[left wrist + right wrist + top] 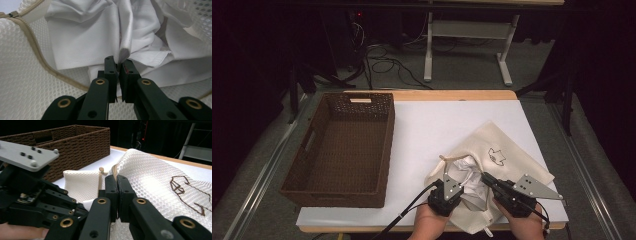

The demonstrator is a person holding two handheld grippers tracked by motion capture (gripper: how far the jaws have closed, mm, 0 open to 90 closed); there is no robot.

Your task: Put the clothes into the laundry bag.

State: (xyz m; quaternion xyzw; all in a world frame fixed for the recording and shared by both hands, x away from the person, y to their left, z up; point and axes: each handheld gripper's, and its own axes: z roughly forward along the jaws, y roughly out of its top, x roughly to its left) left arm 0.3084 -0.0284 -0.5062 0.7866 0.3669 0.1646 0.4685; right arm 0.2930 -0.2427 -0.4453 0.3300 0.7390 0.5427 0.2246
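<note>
A cream mesh bag (512,145) with a tan zipper (37,50) lies at the table's front right, its mouth toward the person. A crumpled white garment (469,170) sits in that mouth. My left gripper (456,169) is shut on a fold of the white garment (87,42), seen close between its jaws (119,63). My right gripper (485,176) is just to the right of it. Its jaws (116,178) are shut on the zippered edge of the mesh bag (150,180). The left gripper (37,202) is close beside it.
A brown wicker basket (387,150) stands empty on the left of the white table sheet (427,125), also seen as the basket (75,142) beyond the bag. A brown emblem (497,156) marks the bag's top. Cables and a frame stand on the floor behind.
</note>
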